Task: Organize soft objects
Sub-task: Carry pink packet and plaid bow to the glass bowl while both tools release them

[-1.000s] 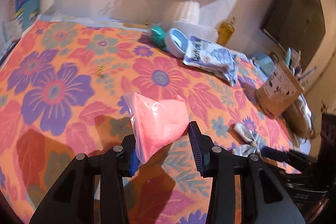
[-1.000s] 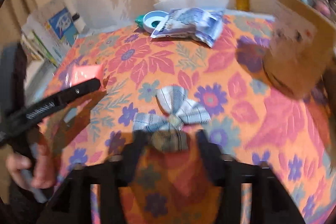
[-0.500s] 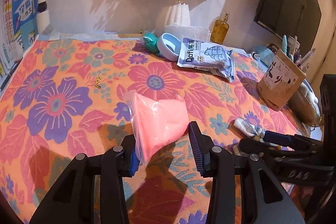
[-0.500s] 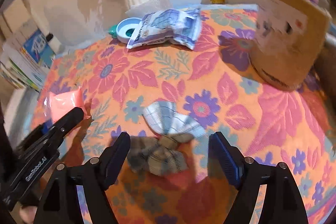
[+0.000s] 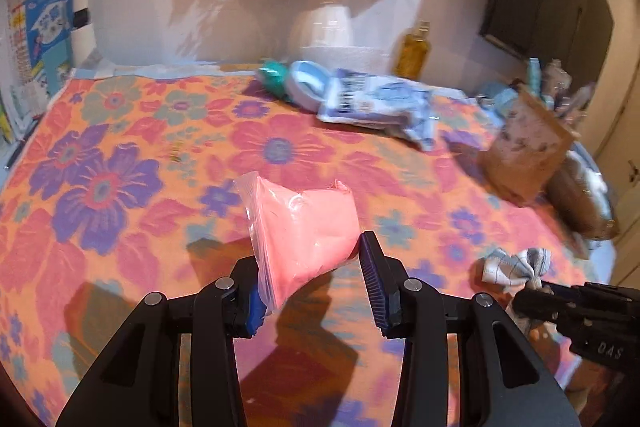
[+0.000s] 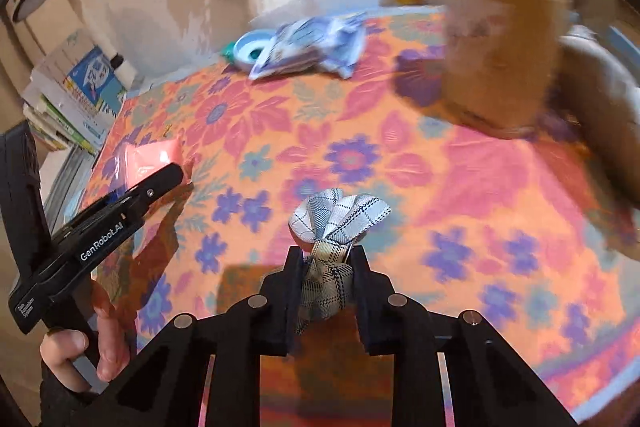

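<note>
Plaid bow [image 6: 332, 247] now pinched in right gripper [image 6: 326, 269], jaws just closed from wide apart, lifted off floral tablecloth [image 6: 360, 147]; pink bag [image 5: 306, 231] clamped in left gripper [image 5: 310, 275] as before. Both soft items secured, ready to carry somewhere

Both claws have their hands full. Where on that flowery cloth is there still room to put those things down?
The widest bare stretch of cloth lies left of the pink bag, out to the table's left edge. Another runs between the plaid bow and the blue-white packet. It is crowded along the back by the vase and right by the brown box.
</note>
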